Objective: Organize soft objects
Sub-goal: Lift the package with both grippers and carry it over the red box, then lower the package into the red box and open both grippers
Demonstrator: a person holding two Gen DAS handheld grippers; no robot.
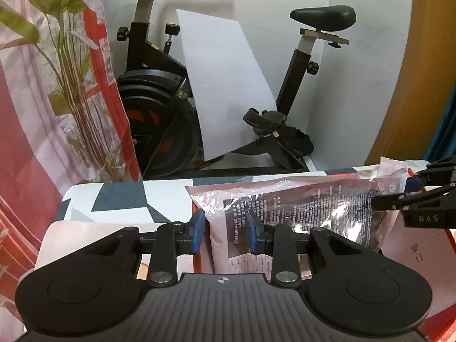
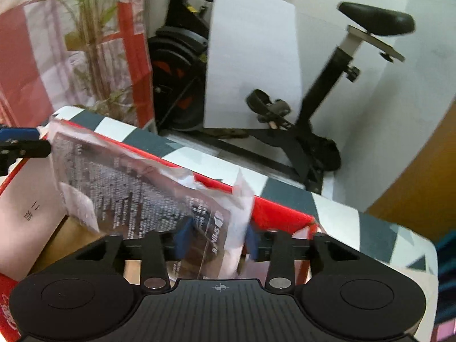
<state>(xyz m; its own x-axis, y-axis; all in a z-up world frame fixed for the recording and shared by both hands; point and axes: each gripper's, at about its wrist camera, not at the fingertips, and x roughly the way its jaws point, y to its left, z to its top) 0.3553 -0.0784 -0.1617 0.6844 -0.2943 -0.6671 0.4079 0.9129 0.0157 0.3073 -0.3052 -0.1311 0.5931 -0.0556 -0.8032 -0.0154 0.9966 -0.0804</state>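
Over red box (image 1: 444, 245): 1 plastic bag (image 1: 299, 208) (printed), pinched by L gripper (image 1: 225, 230) & R gripper (image 2: 216, 240).

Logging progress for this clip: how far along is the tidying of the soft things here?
Done: nothing visibly finished; no other soft item shows as put away. In hand: the plastic packet with printed text is between the fingers of both the left gripper and the right gripper, one at each end, over the open red box. Whether the pads are pressing is unclear. Left: settling the packet into the box and letting go.
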